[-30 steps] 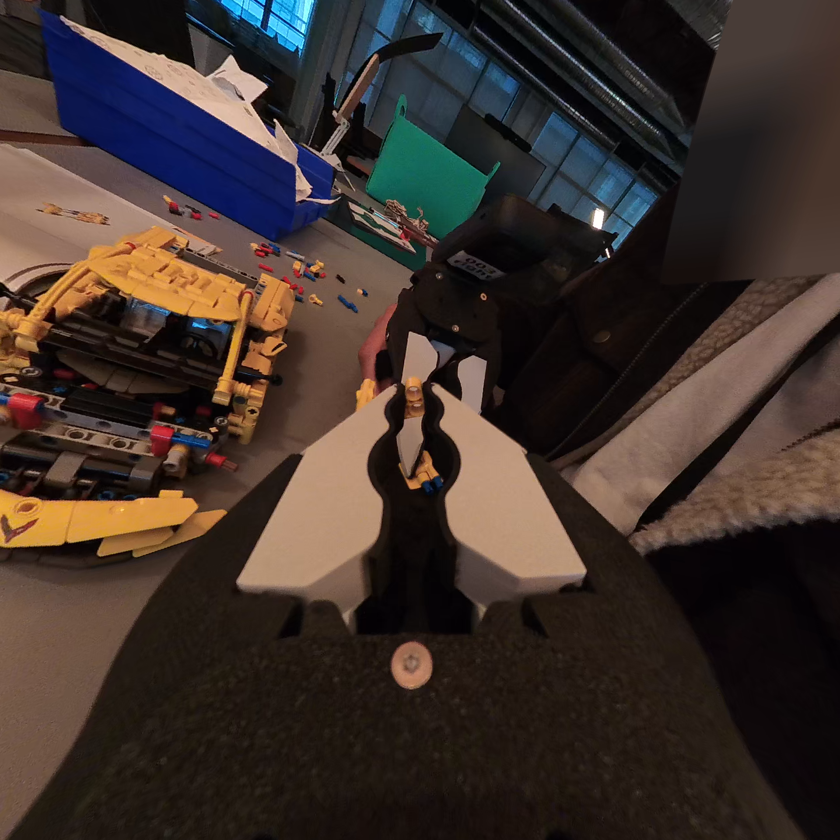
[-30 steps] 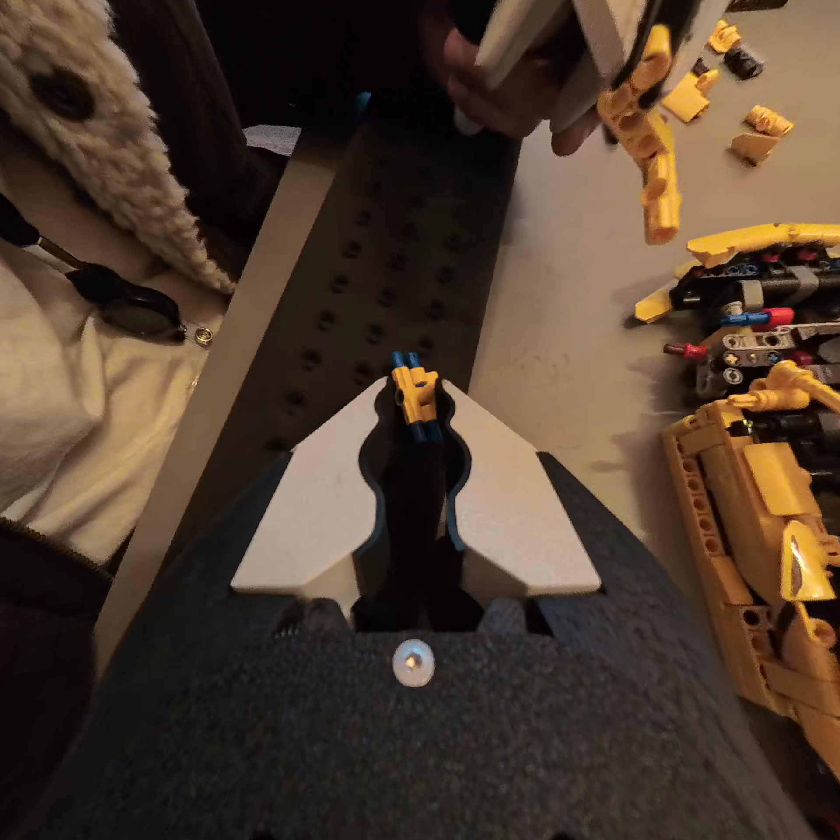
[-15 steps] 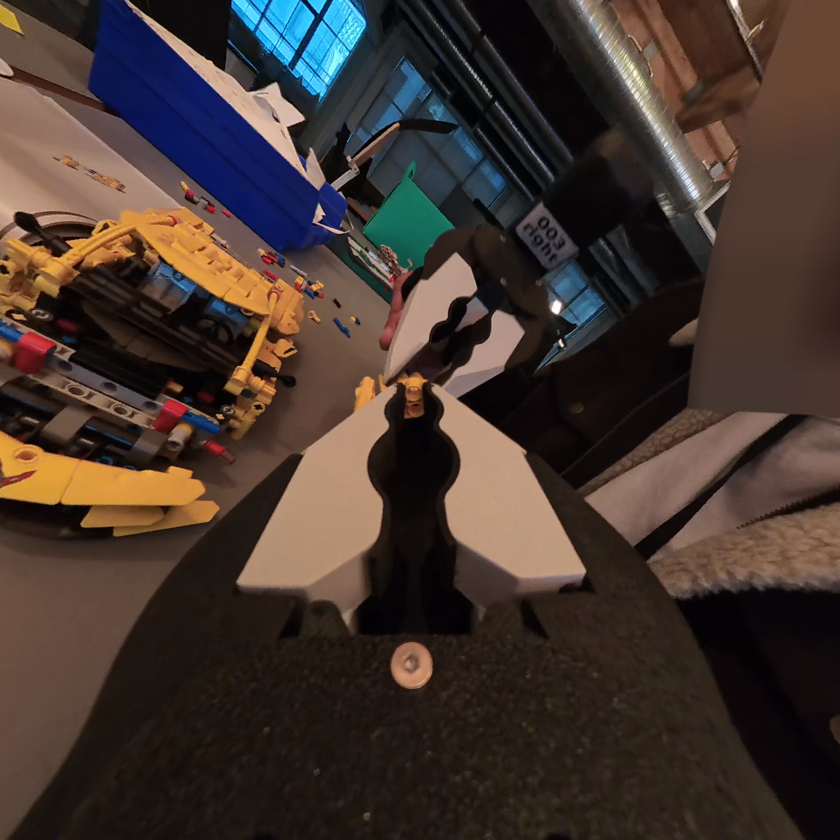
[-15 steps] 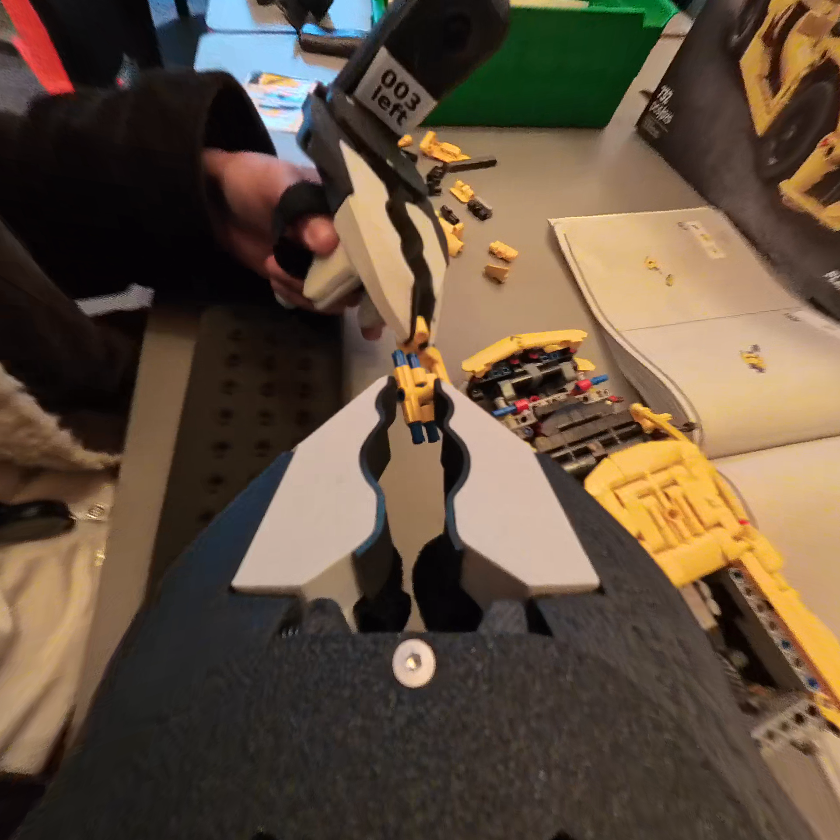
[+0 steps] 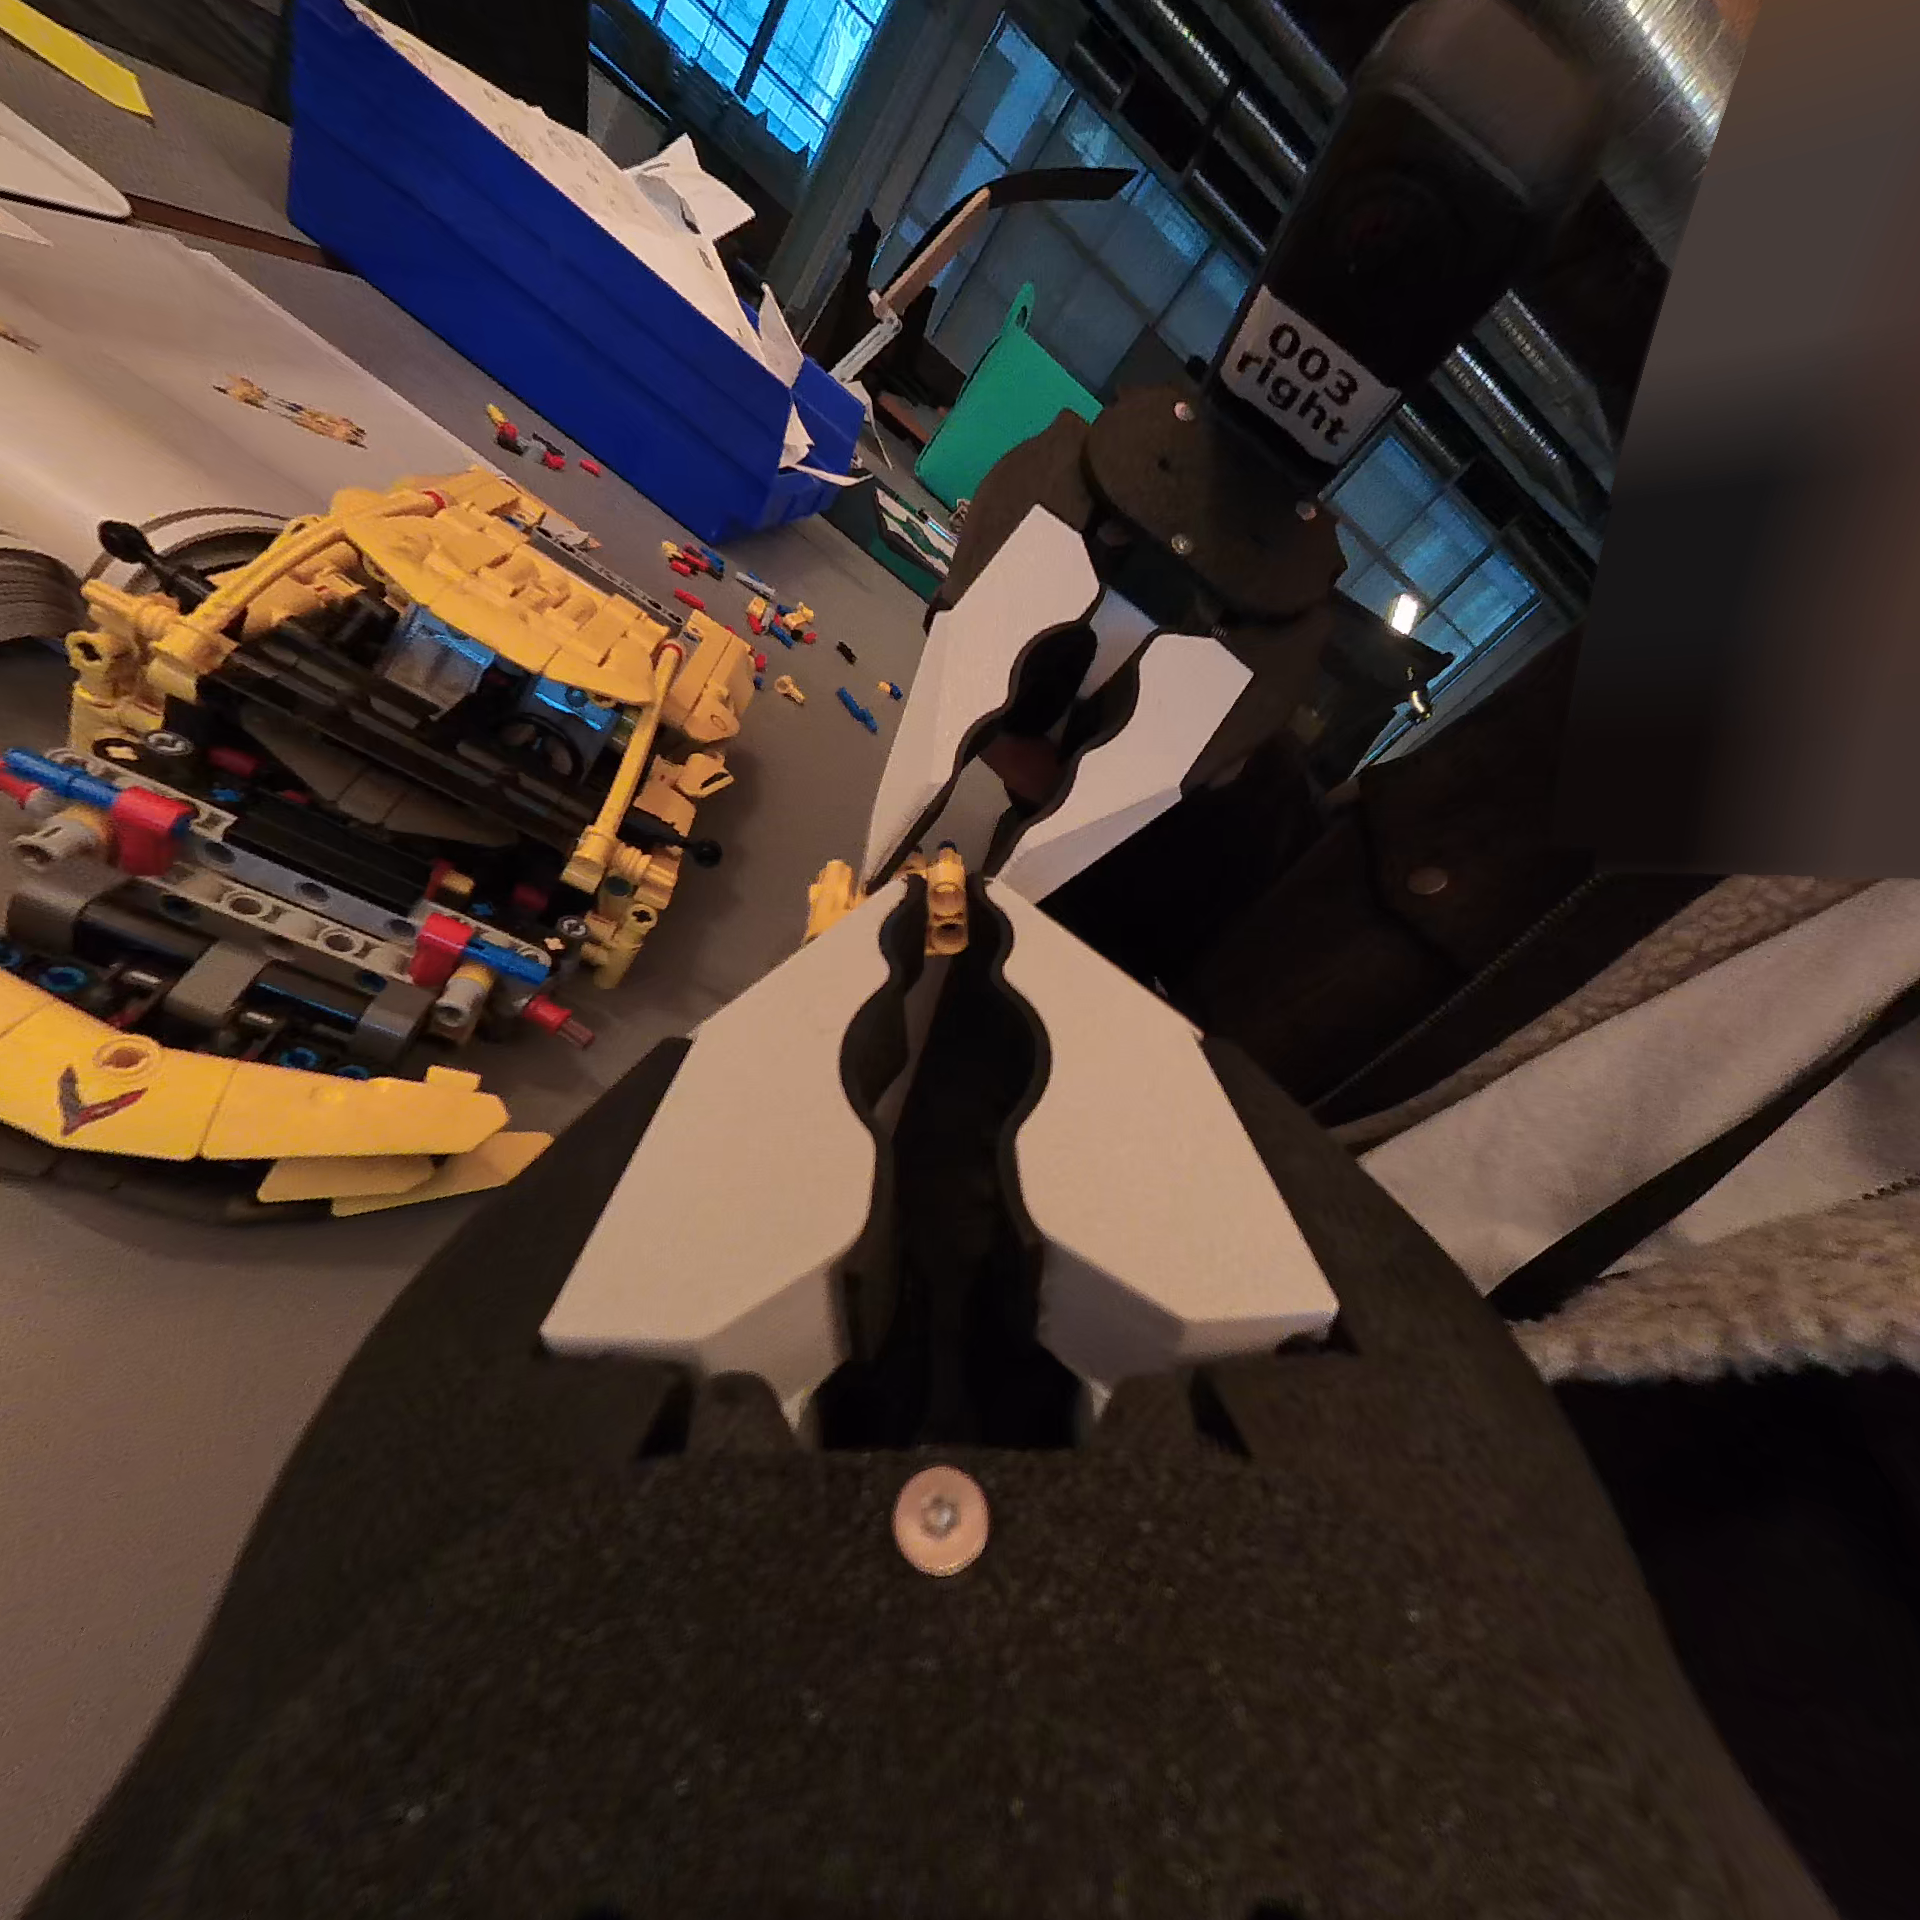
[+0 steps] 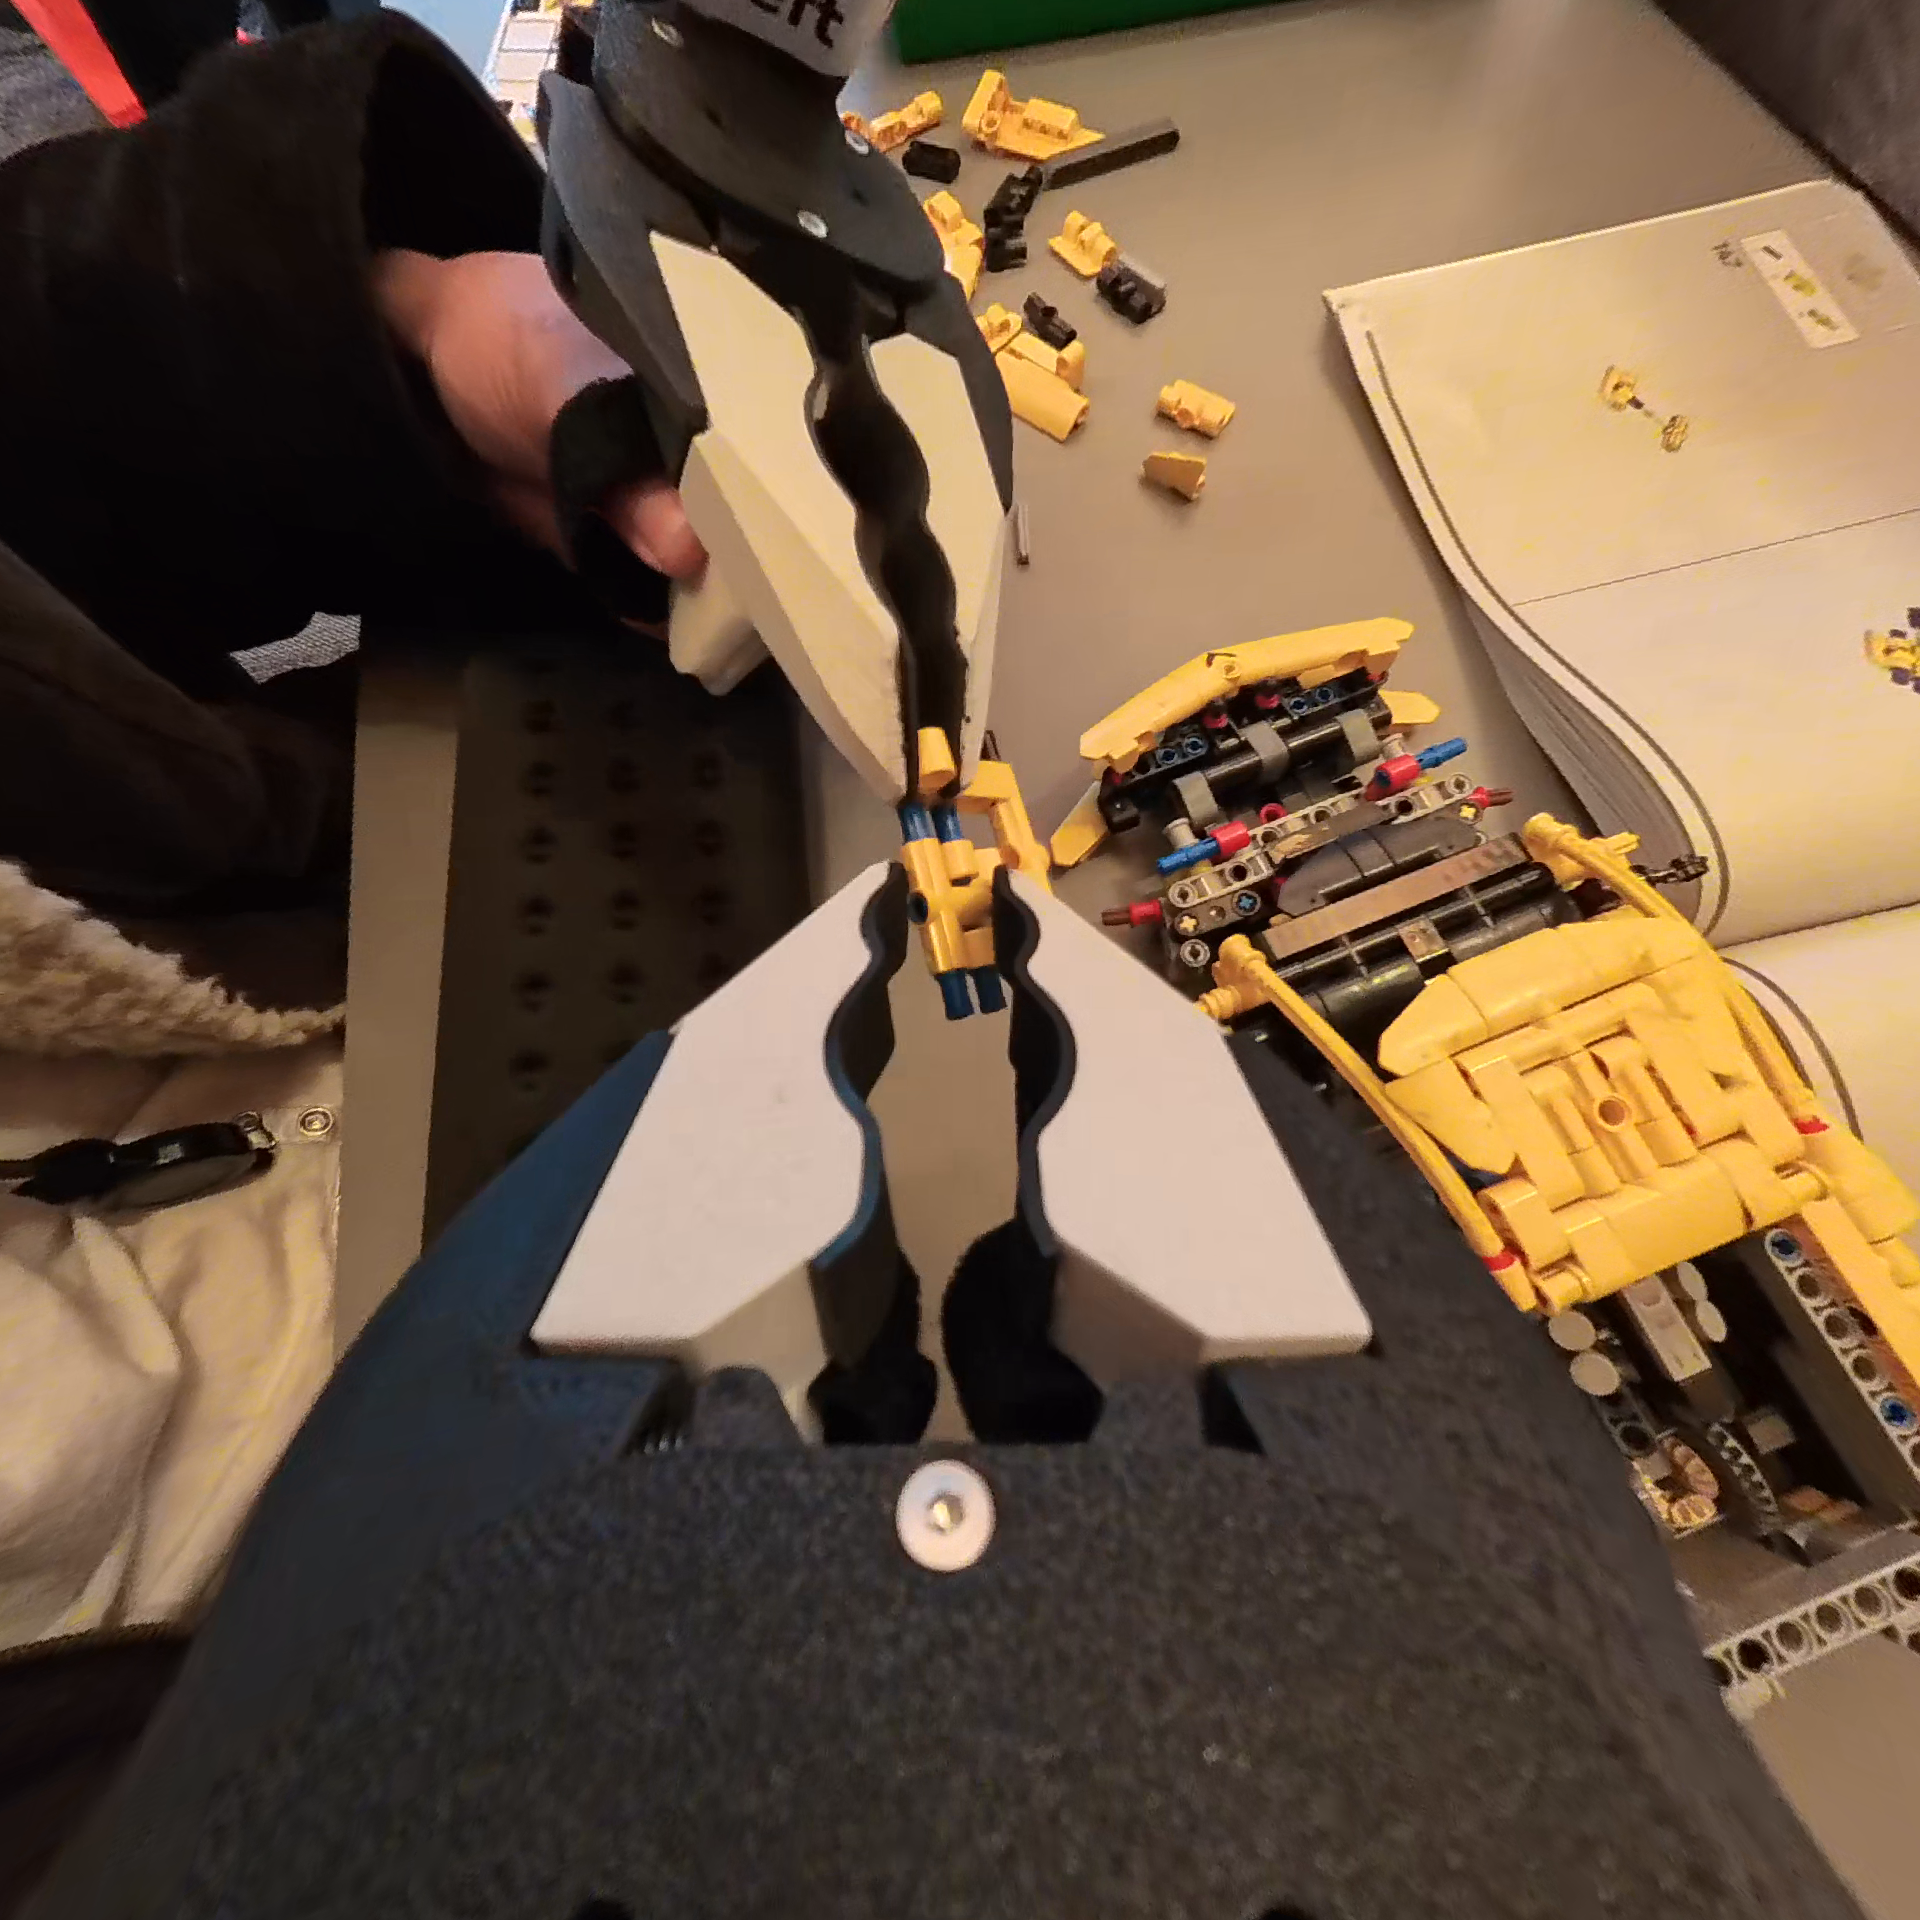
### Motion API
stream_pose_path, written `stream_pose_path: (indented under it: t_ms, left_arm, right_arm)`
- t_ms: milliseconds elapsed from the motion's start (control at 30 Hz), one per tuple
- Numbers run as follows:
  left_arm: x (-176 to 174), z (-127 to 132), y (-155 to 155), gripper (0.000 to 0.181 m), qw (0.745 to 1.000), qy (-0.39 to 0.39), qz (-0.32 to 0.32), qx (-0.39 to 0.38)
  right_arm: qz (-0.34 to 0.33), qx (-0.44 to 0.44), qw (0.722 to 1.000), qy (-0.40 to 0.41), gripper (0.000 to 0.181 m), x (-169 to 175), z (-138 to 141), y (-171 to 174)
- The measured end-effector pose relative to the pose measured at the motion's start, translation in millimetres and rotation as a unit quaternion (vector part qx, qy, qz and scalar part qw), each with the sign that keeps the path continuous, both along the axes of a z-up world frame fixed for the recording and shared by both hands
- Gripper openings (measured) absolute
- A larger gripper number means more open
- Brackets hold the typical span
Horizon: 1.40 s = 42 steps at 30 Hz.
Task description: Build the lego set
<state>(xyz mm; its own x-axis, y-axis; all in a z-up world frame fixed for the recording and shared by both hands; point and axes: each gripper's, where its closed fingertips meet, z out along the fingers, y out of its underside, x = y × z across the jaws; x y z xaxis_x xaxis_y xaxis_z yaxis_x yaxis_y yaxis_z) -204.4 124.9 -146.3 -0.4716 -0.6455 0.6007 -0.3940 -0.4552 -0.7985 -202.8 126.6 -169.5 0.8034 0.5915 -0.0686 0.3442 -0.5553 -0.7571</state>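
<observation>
My right gripper is shut on a small yellow connector with blue pins. My left gripper comes in from above, shut on a yellow lego piece. The connector's upper blue pins touch that piece, tip to tip, in the air above the table edge. In the left wrist view my left gripper pinches the yellow piece, and the right gripper meets it from the upper right. The partly built yellow lego car lies on the table to the right of both grippers; it also shows in the left wrist view.
An open instruction booklet lies beyond the car. Loose yellow and black pieces are scattered at the back. A black perforated plate lies under the grippers. A blue bin stands behind the car. A loose yellow panel lies beside it. Less than 4 cm separates the two grippers' tips.
The right gripper swung up from over the perforated plate to face the left gripper. The two held pieces have closed in until they touch.
</observation>
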Motion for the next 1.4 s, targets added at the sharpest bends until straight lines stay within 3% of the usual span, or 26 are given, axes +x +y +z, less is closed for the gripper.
stream_pose_path:
  t_ms: [167, 267, 367, 467, 600, 700, 1067, 1233, 1400]
  left_arm:
    - [2, -3, -1, 0.007, 1.000, 0.011, -0.001, 0.001]
    - [4, -4, 5, 0.007, 0.999, 0.022, 0.005, -0.031]
    - [10, -16, 9, 0.007, 0.997, 0.064, 0.014, -0.042]
    - [12, -14, 12, 0.007, 0.993, 0.073, 0.006, -0.096]
    - [12, -22, 1, 0.007, 0.994, 0.093, -0.010, -0.063]
    - [12, -29, -7, 0.008, 0.992, 0.114, -0.027, -0.048]
    - [13, -22, -3, 0.008, 0.986, 0.114, -0.034, -0.119]
    - [14, -9, 3, 0.007, 0.974, 0.098, -0.047, -0.200]
    - [14, -13, 0, 0.007, 0.975, 0.110, -0.050, -0.187]
  right_arm:
    - [0.003, -0.009, 1.000, -0.014, 0.015, 1, -2, 0]
    - [-0.012, -0.018, 1.000, 0.019, 0.014, 2, -3, 4]
    - [-0.031, -0.041, 0.999, 0.011, 0.015, 7, -15, 7]
    - [-0.049, -0.065, 0.992, 0.095, 0.014, 7, -13, 8]
    - [-0.022, -0.096, 0.983, 0.155, 0.015, 4, -21, -3]
    - [-0.010, -0.085, 0.988, 0.129, 0.015, 5, -27, -9]
    - [0.015, -0.016, 0.998, 0.066, 0.010, 0, -19, -1]
    - [0.026, 0.125, 0.991, -0.032, 0.007, 3, 0, 5]
    - [0.043, 0.129, 0.987, -0.091, 0.006, 4, -4, 2]
